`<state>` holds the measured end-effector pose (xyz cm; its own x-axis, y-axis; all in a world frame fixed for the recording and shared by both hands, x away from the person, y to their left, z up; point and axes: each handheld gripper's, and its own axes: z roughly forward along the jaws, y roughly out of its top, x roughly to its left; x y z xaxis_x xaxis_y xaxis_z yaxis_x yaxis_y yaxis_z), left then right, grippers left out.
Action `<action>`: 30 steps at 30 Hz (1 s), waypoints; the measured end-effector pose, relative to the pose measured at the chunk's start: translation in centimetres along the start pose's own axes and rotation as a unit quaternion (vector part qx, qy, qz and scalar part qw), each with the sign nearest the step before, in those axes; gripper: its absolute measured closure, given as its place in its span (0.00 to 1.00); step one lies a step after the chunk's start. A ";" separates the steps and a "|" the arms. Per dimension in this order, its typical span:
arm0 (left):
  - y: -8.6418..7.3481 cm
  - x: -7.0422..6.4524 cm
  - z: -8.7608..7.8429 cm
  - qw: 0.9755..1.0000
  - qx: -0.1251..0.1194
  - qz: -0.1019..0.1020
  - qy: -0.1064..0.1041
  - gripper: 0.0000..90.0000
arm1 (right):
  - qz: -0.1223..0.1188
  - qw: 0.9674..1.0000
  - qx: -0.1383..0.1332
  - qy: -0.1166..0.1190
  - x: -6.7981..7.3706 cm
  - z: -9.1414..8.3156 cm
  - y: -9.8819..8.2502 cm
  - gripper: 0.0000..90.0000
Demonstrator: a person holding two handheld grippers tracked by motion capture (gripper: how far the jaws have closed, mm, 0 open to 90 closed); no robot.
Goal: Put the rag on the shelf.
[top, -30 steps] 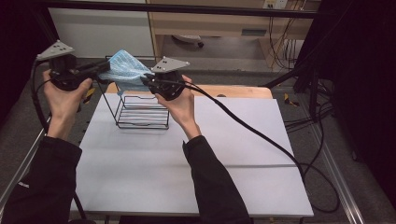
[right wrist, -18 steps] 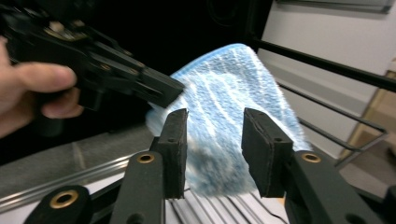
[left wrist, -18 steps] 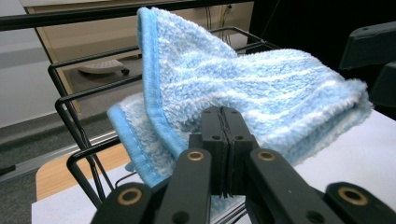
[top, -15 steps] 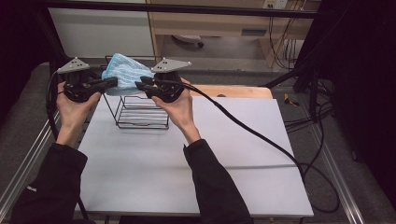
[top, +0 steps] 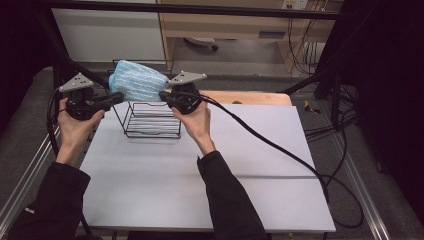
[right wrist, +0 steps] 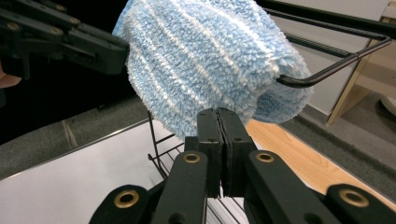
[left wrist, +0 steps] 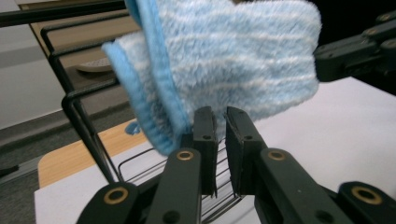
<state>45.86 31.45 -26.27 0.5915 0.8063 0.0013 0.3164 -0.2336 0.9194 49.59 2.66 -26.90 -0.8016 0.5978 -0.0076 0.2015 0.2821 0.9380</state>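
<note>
A fluffy blue-and-white striped towel (top: 137, 85) (left wrist: 233, 60) (right wrist: 210, 60) lies draped over the top bar of a black wire rack (top: 150, 125) (right wrist: 336, 65) at the back left of the white table (top: 225, 165). My left gripper (top: 120, 97) (left wrist: 220, 114) is at the towel's lower left edge, its jaws a narrow gap apart with the hem beside the left jaw, not between them. My right gripper (top: 162, 95) (right wrist: 218, 114) is at the towel's right edge, jaws pressed flush together just under the fabric. No cloth shows between them.
A wooden board (top: 250, 97) lies behind the rack at the table's back edge. A thick black cable (top: 280, 150) runs from my right gripper across the table to the right. Black frame bars (top: 200, 9) stand behind and at the left.
The towel has come down from between the raised grippers onto the rack's top. My left gripper moved right and down toward the towel's edge; the right one sank slightly.
</note>
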 end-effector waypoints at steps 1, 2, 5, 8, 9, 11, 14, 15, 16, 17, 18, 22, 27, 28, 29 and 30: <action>-0.2 0.1 0.1 1.000 0.001 -0.002 0.001 0.92 | -0.001 1.000 -0.001 -0.001 0.0 0.1 0.0 0.98; -0.3 0.2 0.2 1.000 0.001 -0.004 0.003 0.92 | -0.002 1.000 -0.002 -0.001 0.0 0.1 -0.1 0.98; -0.5 0.5 0.8 1.000 -0.003 -0.012 0.008 0.92 | -0.003 1.000 -0.007 -0.009 0.0 0.4 -0.2 0.97; -0.4 0.6 1.3 1.000 -0.007 -0.013 0.017 0.92 | -0.007 1.000 -0.011 -0.015 0.0 0.6 -0.4 0.94; -0.4 0.7 1.4 1.000 -0.008 -0.014 0.017 0.92 | -0.009 1.000 -0.012 -0.016 0.1 0.7 -0.4 0.93; -0.5 0.7 1.5 1.000 -0.008 -0.017 0.015 0.91 | -0.012 1.000 -0.015 -0.016 0.1 0.6 -0.4 0.92; -0.5 0.6 1.0 1.000 -0.009 -0.016 0.012 0.89 | -0.015 1.000 -0.020 -0.014 0.3 0.3 -0.3 0.88; -0.5 0.5 0.8 1.000 -0.011 -0.015 0.012 0.88 | -0.016 1.000 -0.022 -0.015 0.4 0.1 -0.3 0.87; -0.5 0.4 0.6 1.000 -0.012 -0.015 0.012 0.86 | -0.017 0.999 -0.024 -0.013 0.5 0.0 -0.2 0.86; -0.4 0.2 0.4 1.000 -0.014 -0.015 0.012 0.84 | -0.019 0.999 -0.026 -0.011 0.5 -0.2 -0.2 0.84; -0.3 0.1 0.2 1.000 -0.015 -0.014 0.013 0.82 | -0.022 0.999 -0.027 -0.011 0.6 -0.4 -0.1 0.82; 0.0 -0.3 -0.4 0.999 -0.022 -0.020 0.010 0.74 | -0.021 0.999 -0.034 -0.006 0.9 -1.1 0.2 0.74; 0.2 -0.5 -1.0 0.999 -0.024 -0.020 0.018 0.65 | -0.021 0.999 -0.043 -0.008 1.0 -2.0 0.7 0.64; 0.2 -0.6 -1.2 0.999 -0.025 -0.021 0.020 0.64 | -0.020 0.999 -0.043 -0.009 1.0 -2.2 0.8 0.62; 0.2 -0.6 -1.3 0.999 -0.025 -0.021 0.022 0.63 | -0.021 0.999 -0.042 -0.009 0.9 -2.4 0.9 0.60; 0.2 -0.6 -1.5 0.999 -0.024 -0.022 0.024 0.61 | -0.021 0.999 -0.042 -0.010 0.9 -2.7 1.0 0.57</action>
<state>44.46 31.71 -25.48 0.5420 0.8401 -0.0215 0.3044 -0.1724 0.9368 47.54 1.49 -25.09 -0.7974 0.6011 -0.0537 0.1192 0.2441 0.9624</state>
